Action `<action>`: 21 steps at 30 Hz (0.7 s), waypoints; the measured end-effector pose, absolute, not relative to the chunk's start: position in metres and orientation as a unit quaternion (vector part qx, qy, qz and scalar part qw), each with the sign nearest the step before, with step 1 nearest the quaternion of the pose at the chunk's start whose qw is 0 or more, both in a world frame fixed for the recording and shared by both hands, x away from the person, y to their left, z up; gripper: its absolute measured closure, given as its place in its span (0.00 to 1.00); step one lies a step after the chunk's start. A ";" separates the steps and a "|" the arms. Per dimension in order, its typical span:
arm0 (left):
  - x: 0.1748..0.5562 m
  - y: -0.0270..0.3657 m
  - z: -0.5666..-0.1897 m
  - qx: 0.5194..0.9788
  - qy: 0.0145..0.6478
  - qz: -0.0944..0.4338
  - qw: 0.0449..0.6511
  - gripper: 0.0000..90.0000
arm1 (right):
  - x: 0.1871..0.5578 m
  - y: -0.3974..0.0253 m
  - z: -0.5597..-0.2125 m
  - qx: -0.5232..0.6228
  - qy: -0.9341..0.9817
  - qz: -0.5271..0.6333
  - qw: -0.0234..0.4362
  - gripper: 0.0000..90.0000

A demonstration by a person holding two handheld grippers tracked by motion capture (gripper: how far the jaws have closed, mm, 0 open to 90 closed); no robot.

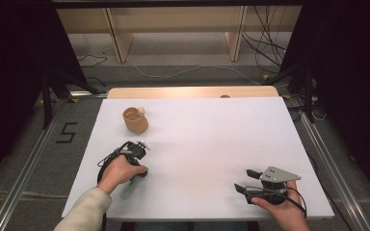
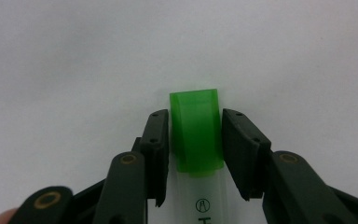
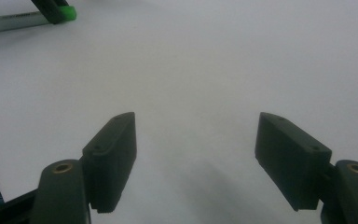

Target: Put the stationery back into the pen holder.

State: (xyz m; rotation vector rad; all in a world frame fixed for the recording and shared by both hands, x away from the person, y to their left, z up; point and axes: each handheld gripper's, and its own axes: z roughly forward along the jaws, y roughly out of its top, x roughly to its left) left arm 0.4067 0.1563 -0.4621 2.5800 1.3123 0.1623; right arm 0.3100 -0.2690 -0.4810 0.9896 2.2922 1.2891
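One green-capped marker [image 2: 196,140], one cup [image 1: 135,120], two grippers.

The high view looks forward and down on the whole white worktop [image 1: 212,144] from the person's side. The left gripper view sits very close above a green-capped pen [image 2: 196,135]. The right gripper view, low over the worktop, shares that pen far off.

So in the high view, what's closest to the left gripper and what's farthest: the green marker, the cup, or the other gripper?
1. Green marker: clamped in the left gripper, near left.
2. Cup: behind it, farther up the table.
3. Right gripper: far across, near right.
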 end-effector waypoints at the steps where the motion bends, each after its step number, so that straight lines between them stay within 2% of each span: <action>1: 0.407 0.156 -0.462 0.883 0.449 0.056 0.120 0.70 | 0.310 -0.269 -0.481 0.348 0.804 0.453 0.164 0.33; 21: 0.405 0.155 -0.462 0.880 0.456 0.061 0.121 0.74 | 0.310 -0.269 -0.481 0.347 0.805 0.453 0.165 0.33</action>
